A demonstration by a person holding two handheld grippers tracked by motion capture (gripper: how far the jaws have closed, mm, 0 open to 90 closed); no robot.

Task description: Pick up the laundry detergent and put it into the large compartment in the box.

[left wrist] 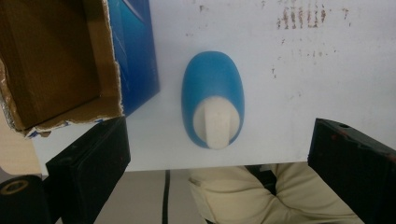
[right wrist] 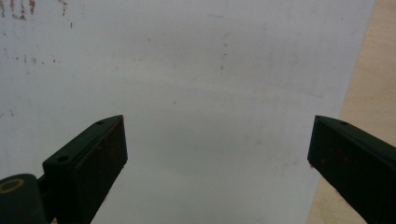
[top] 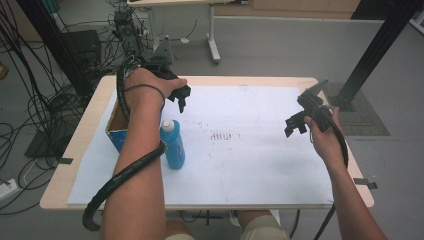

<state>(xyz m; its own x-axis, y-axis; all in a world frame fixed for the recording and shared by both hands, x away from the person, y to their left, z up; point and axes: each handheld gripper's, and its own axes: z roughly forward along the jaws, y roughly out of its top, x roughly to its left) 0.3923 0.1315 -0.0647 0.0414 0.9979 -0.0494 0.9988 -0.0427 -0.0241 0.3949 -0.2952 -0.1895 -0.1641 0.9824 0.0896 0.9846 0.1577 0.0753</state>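
Observation:
A blue bottle with a white cap stands upright on the white sheet, just right of an open cardboard box with blue sides. My left gripper hangs above and beyond the bottle, open and holding nothing. In the left gripper view the bottle is seen from above between the spread jaws, and the box lies to its left. My right gripper hovers over the right part of the sheet, open and empty. The right gripper view has bare sheet between its jaws.
The wooden table shows around the sheet's edges, and its wood lies at the right of the right gripper view. Brown smudges mark the sheet's middle. Cables and a black stand lie on the floor beyond.

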